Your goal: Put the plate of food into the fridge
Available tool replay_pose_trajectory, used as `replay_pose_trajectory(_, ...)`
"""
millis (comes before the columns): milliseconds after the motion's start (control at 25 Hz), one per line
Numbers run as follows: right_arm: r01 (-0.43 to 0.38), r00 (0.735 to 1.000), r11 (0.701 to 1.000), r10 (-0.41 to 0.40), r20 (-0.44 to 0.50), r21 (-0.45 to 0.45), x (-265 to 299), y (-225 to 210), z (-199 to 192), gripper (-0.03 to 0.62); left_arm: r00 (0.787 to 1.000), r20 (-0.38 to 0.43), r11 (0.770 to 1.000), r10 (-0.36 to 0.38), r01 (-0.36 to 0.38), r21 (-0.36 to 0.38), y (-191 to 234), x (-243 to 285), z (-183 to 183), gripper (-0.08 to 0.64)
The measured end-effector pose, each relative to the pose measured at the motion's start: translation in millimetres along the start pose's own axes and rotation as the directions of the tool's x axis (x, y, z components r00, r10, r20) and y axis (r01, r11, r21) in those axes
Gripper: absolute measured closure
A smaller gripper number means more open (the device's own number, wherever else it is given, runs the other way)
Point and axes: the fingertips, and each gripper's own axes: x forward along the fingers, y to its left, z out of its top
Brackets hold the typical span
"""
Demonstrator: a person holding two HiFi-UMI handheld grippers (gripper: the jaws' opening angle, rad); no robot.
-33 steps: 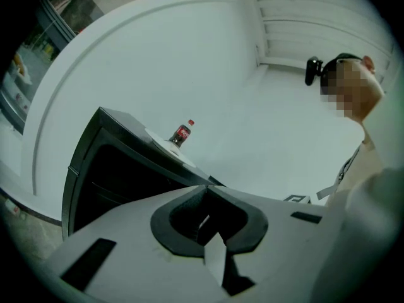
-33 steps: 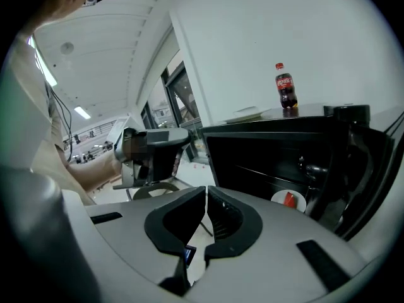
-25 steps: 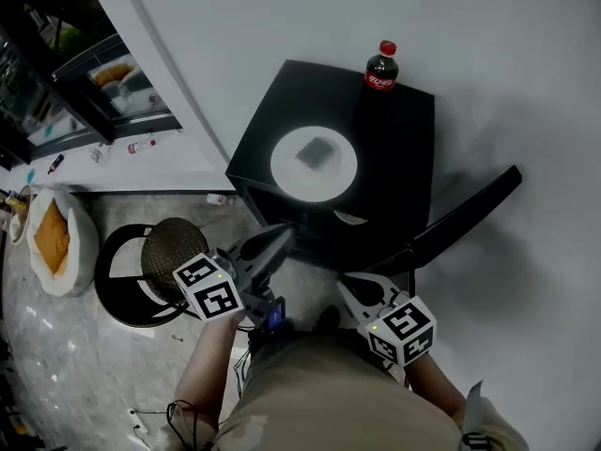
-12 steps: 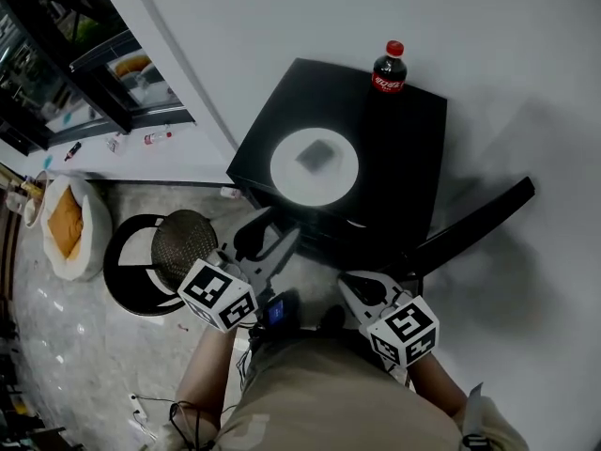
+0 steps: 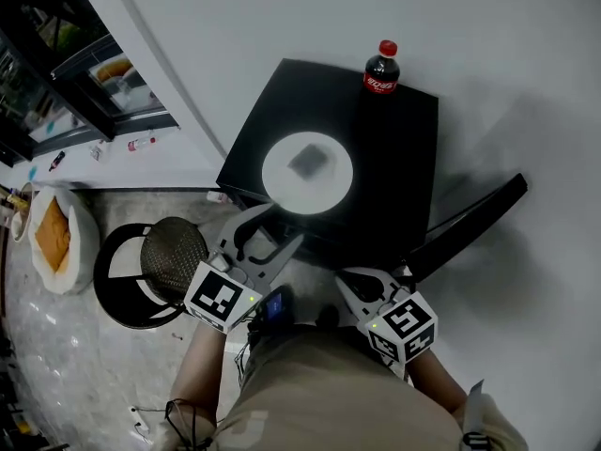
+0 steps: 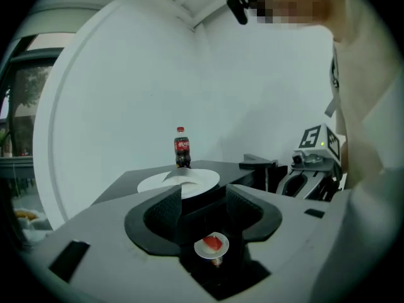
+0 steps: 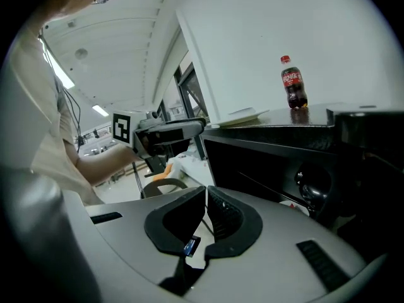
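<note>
White plate (image 5: 307, 174) with 1 grey food piece (image 5: 308, 161) on top of black fridge (image 5: 399, 148), forward of cola bottle (image 5: 379, 68) at back corner. Not inside yet. At right, door (image 5: 470, 222) already swung open.

Change on left gripper (image 5: 278, 225): jaws shut 1 s ago, just been opening, now spread wide with nothing between. Also rolled, jaws now side by side in head view. Aimed at plate's near edge, close but not touching.

On right gripper (image 5: 360, 283): jaws pressed together, empty, parked by open door, no shift.

Plate and cola bottle unmoved across all 3 head frames.

Reads as set-up for the pick: door done, left jaws readied for a rim grip. Next likely: ease forward, close on rim, keep plate flat to avoid sliding the food piece.
</note>
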Motion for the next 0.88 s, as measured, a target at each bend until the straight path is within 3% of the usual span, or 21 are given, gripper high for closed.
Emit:
replay_pose_trajectory(120, 0.012, 1.0, 1.0, -0.012, -0.008, 0.005, 8.4, -0.3, 4.4, 0.568, 1.0, -0.024, 0.989, -0.011, 0.015, 0.144, 4.8, 2.7, -3.8, 0.357)
replay_pose_trajectory(280, 0.03, 0.999, 1.0, -0.029, -0.026, 0.009, 21.2, 0.8, 9.4, 0.568, 0.997, -0.075, 0.943, -0.033, 0.056, 0.329, 4.2, 5.8, -9.0, 0.353)
replay_pose_trajectory(400, 0.047, 0.998, 0.999, -0.047, -0.034, 0.011, 28.9, 4.0, 14.2, 0.568, 0.994, -0.105, 0.888, -0.043, 0.086, 0.451, 5.9, 8.1, -8.2, 0.339)
replay_pose_trajectory(520, 0.065, 0.997, 0.998, -0.064, -0.041, 0.018, 35.3, 5.5, 16.1, 0.568, 0.988, -0.151, 0.81, -0.044, 0.123, 0.573, 6.9, 16.8, -11.9, 0.333)
replay_pose_trajectory(640, 0.082, 0.996, 0.996, -0.081, -0.044, 0.03, 38.9, 6.2, 16.9, 0.568, 0.982, -0.181, 0.753, -0.056, 0.161, 0.638, 5.3, 25.0, -15.8, 0.333)
replay_pose_trajectory(880, 0.124, 0.992, 0.991, -0.121, -0.047, 0.05, 38.5, 2.6, 16.7, 0.568, 0.975, -0.208, 0.694, -0.072, 0.199, 0.692, 4.8, 33.1, -18.9, 0.333)
